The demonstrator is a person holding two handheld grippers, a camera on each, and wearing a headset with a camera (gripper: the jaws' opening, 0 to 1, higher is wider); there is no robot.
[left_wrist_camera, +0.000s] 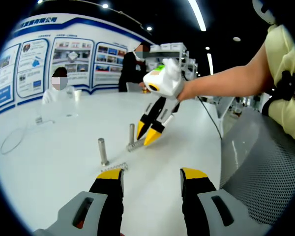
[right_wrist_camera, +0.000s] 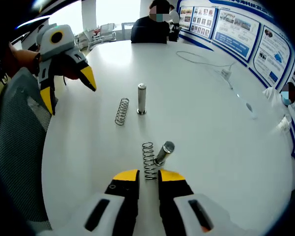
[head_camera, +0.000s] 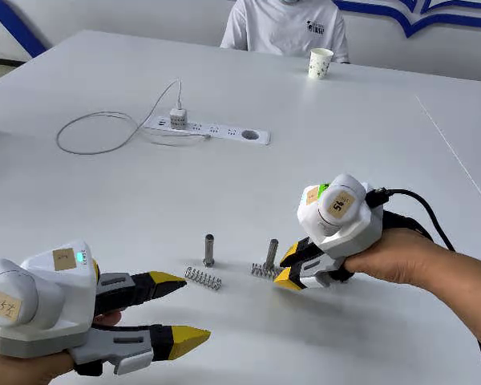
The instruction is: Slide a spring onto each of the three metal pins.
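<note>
left gripper (head_camera: pixel 196 310) is hovering, jaws spread, over open tabletop (head_camera: pixel 224 184) far from edges; right gripper (right_wrist_camera: pixel 143 175) is sitting nearly pressed together at a spring (right_wrist_camera: pixel 148 158) beside a metal pin (right_wrist_camera: pixel 163 152), pinch unclear.

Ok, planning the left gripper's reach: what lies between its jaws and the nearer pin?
A spring lies flat on the table between the left gripper and that upright pin, clearest in the left gripper view.
</note>
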